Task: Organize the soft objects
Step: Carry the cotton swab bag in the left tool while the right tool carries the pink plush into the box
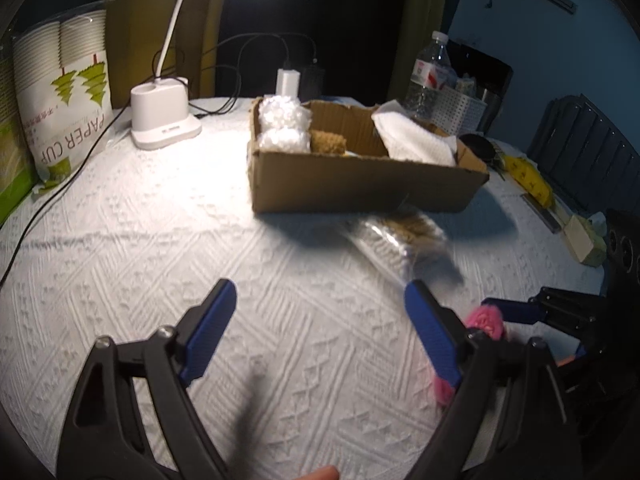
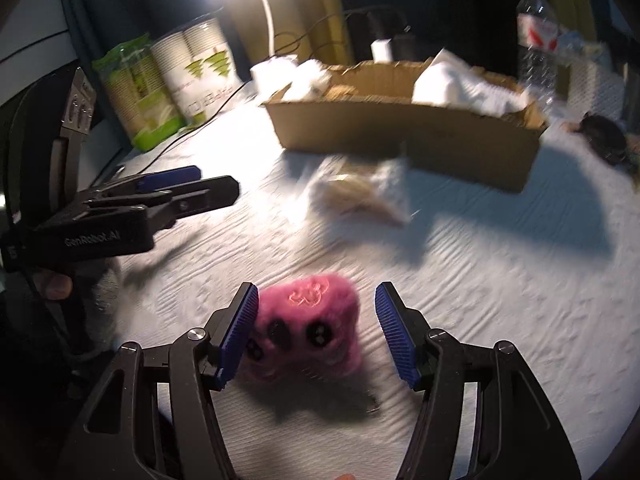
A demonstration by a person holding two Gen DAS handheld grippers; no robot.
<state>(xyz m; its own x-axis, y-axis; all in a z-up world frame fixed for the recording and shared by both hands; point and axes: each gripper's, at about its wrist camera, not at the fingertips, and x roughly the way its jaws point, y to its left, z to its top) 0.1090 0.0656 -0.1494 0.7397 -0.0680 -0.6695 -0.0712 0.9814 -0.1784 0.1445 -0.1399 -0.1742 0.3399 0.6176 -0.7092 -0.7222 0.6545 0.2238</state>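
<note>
Right wrist view gives us the pink plush toy (image 2: 306, 330) whole, lying on the bench (image 2: 500, 280) between the right gripper (image 2: 316, 334) fingers, which stand wide, the left pad at its fur. From the left wrist we catch only a pink sliver (image 1: 486, 322) behind a blue finger (image 1: 434, 332); the left gripper (image 1: 320, 330) spreads wide over bare cloth. A blurred clear bag (image 1: 400, 242) of tan stuff lies before the cardboard box (image 1: 360, 184), which holds white fluffy bundles (image 1: 282, 126), a brown piece (image 1: 328, 142) and a white cloth (image 1: 416, 136).
</note>
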